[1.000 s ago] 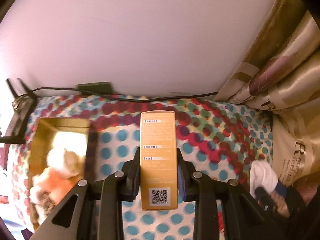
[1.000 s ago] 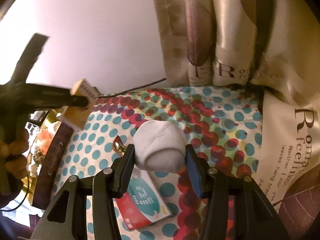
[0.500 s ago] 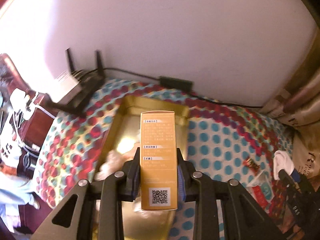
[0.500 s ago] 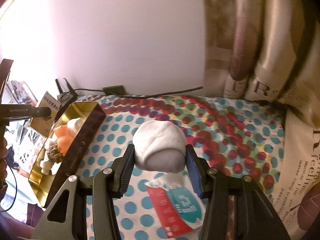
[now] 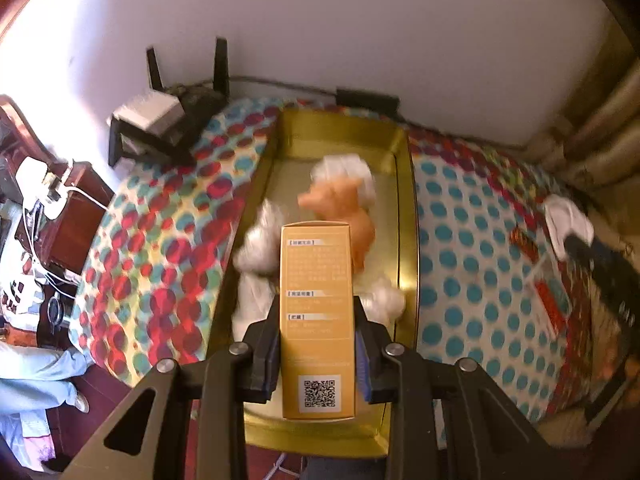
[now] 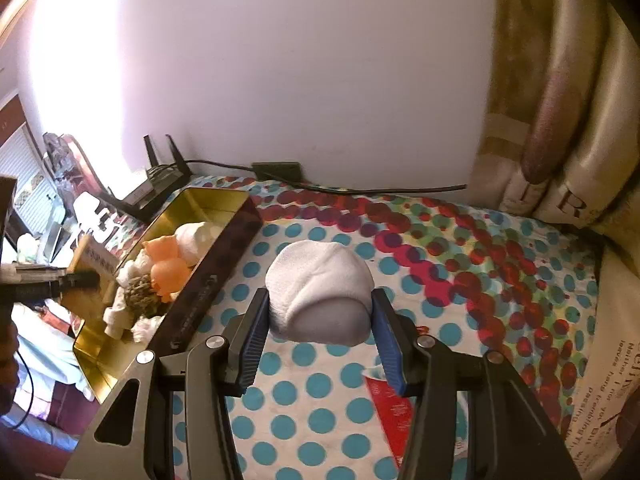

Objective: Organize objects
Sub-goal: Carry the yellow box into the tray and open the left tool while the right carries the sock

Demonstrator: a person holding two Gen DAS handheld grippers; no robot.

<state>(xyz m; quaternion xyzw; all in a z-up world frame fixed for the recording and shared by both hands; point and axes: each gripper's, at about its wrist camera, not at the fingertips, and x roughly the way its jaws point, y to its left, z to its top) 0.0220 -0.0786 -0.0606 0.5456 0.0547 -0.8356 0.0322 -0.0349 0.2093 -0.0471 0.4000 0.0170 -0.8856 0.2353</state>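
My left gripper (image 5: 316, 344) is shut on a tall orange carton (image 5: 317, 312) with a QR code, held above the gold tin box (image 5: 406, 216). Inside the tin lie an orange plush toy (image 5: 344, 212) and white wrapped bundles (image 5: 260, 240). My right gripper (image 6: 320, 344) is shut on a rolled white sock (image 6: 320, 288), held over the dotted tablecloth to the right of the tin (image 6: 224, 204). In the right wrist view the left gripper (image 6: 80, 280) holds the carton (image 6: 94, 268) at the tin's left side.
A red packet (image 6: 394, 412) lies on the cloth under my right gripper, with another red wrapper (image 5: 524, 240) nearby. A black router (image 5: 180, 108) and cable sit at the wall. Curtains (image 6: 560, 100) hang right. A dark wooden cabinet (image 5: 60, 216) stands left of the table.
My left gripper carried the carton leftward from the open cloth to above the tin. My right gripper shifted left with the sock, bringing the tin closer into its view.
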